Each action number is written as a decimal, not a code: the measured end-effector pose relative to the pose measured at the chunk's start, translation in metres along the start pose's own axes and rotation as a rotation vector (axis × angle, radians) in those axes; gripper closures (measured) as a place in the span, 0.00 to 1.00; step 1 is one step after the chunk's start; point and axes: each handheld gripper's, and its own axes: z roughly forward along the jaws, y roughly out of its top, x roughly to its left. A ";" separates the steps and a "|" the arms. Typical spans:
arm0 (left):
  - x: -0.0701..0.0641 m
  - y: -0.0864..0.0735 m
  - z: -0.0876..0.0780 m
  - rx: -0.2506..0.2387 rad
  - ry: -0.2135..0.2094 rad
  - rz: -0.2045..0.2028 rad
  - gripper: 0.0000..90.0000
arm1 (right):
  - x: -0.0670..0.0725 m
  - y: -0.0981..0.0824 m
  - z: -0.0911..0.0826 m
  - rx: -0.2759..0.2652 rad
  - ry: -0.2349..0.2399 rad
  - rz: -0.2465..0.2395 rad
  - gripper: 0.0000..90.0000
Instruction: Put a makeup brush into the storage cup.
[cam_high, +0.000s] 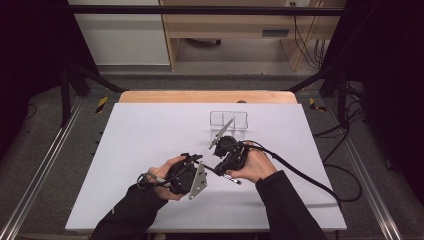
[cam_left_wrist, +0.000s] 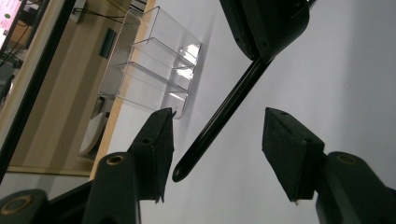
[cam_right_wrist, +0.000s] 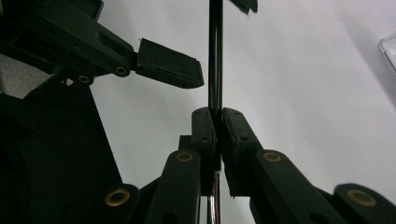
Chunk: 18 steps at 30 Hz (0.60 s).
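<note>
**Pen handover: the tip may slip past the left jaws**

The right gripper (cam_right_wrist: 218, 122) is clamped on a black pen (cam_left_wrist: 219, 119), held in the air above the near middle of the table (cam_high: 150, 150), between the two hands. The left gripper (cam_left_wrist: 217, 149) stands half open around the pen's free end; its pads (cam_left_wrist: 289, 154) flank the rounded tip without touching it, so nothing is held there.

Judging from this, the main risk is a poor catch. The pen sits closer to one left pad than the other, and only its very end lies between them. If the left jaws close this near the tip, the smooth round barrel could squirt out or swing sideways. If the right gripper lets go before the left has a firm hold, the pen would likely drop and roll across the flat sheet.

The pen is slim, glossy and cylindrical, hard plastic by the look of it, with a blunt end. The pads are matt, black, slab-shaped and rubbery. The table cover is plain, smooth and pale. On the far side stands a clear holder (cam_high: 228, 125), thin-walled with stepped compartments, empty and easy to nudge.
</note>
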 end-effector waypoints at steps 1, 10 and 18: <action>0.000 0.000 0.000 -0.001 -0.001 0.004 0.51 | 0.000 0.000 0.000 0.000 0.003 0.000 0.94; -0.004 0.003 0.002 0.001 -0.010 0.057 0.64 | 0.001 0.001 0.002 0.011 0.010 -0.006 0.94; -0.007 0.005 0.001 -0.003 0.005 0.111 0.75 | 0.002 0.002 0.003 0.016 0.020 -0.012 0.94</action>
